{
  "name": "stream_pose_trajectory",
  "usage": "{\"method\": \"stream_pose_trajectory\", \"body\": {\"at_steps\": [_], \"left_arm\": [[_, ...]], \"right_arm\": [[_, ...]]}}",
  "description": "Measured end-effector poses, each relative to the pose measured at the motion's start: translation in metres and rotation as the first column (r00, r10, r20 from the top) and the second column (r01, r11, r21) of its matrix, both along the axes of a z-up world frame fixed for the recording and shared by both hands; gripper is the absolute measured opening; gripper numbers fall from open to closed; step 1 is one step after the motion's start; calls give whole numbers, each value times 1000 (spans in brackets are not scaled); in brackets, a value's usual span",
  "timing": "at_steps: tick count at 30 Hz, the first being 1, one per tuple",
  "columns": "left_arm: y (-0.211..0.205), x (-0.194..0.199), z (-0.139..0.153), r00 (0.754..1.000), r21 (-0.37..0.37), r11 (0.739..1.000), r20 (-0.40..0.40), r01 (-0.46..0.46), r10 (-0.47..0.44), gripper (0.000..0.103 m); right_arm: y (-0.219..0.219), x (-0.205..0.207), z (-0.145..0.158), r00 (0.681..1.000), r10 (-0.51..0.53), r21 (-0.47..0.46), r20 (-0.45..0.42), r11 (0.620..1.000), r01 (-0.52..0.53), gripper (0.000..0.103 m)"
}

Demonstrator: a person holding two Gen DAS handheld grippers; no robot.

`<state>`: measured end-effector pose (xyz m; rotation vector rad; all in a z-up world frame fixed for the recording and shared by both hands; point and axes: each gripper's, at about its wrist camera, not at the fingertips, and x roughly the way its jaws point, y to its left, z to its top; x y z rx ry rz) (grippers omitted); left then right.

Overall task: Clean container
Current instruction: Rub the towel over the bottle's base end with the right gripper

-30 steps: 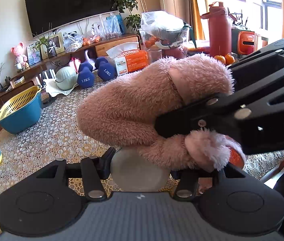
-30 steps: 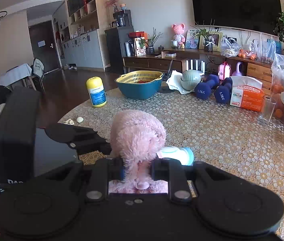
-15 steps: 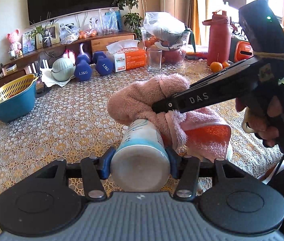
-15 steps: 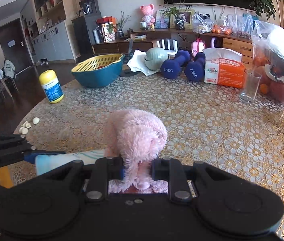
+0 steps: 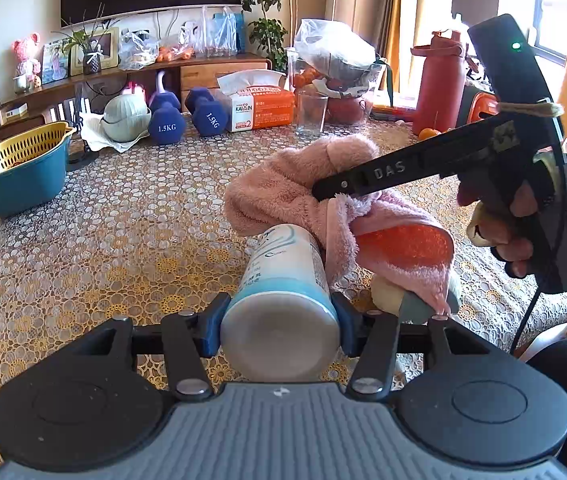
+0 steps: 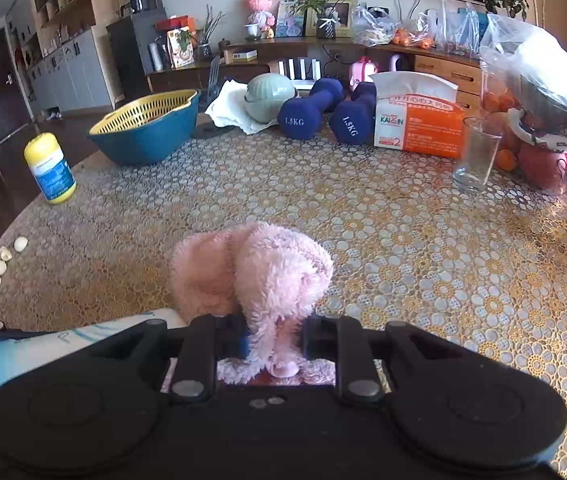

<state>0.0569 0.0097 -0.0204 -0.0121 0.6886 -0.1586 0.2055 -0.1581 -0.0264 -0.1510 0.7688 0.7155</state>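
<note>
Your left gripper [image 5: 279,322] was clamped on the bottle [image 5: 283,280], blue pads pressed to either side of its base end, the bottle lying level and pointing away from you over the table [image 5: 123,216]. Your right gripper [image 6: 273,338] was pinched tight on the cloth [image 6: 251,272], a fat pink wad bulging out past the fingers. From the left camera, that cloth [image 5: 303,192] sat draped over the far end of the bottle, touching it, with a flap hanging down on the bottle's right side and showing an orange backing. A hand [image 5: 511,220] gripped the right tool's handle, off to the bottle's right.

Beyond the bottle, well apart, stood a glass [image 5: 310,114], a tissue box [image 5: 261,106] and two dumbbells [image 5: 185,116]; a blue bowl [image 5: 15,180] sat far to the bottle's left.

Here was the risk, as I judged it. You only held the bottle at its base, so any hard wipe at the far end would lever it, and it could twist or slip out of the pads. The loose flap could also snag on your left fingers and drag the cloth out of the pinch. And most of the bottle's body looked uncovered, so a short stroke would leave it uncleaned.
</note>
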Motion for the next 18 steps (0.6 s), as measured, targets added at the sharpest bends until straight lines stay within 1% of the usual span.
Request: {"method": "stream_pose_trajectory", "body": {"at_steps": [4,7,14,16,18], "left_arm": [[-1,2,4,1000,2,1000,15,-2,2,53],[-4,3,10,999,9,1000,39,-5,5,53],[-17,6,25,995,48,999,96,12,-16,53],[-21,7,27,994,52,998,104,17,-22,53],[-27,7,27,993,72,997,112,22,-30,53]], "right_arm": [[-18,-18,25,998,20,65,51,998,-23,20],[-30,-36,46,995,62,115,79,991,-71,20],[-38,-82,78,975,159,151,154,972,-182,20],[-38,-91,84,965,192,149,177,964,-219,20],[-37,-98,88,955,228,147,190,955,-257,20]]}}
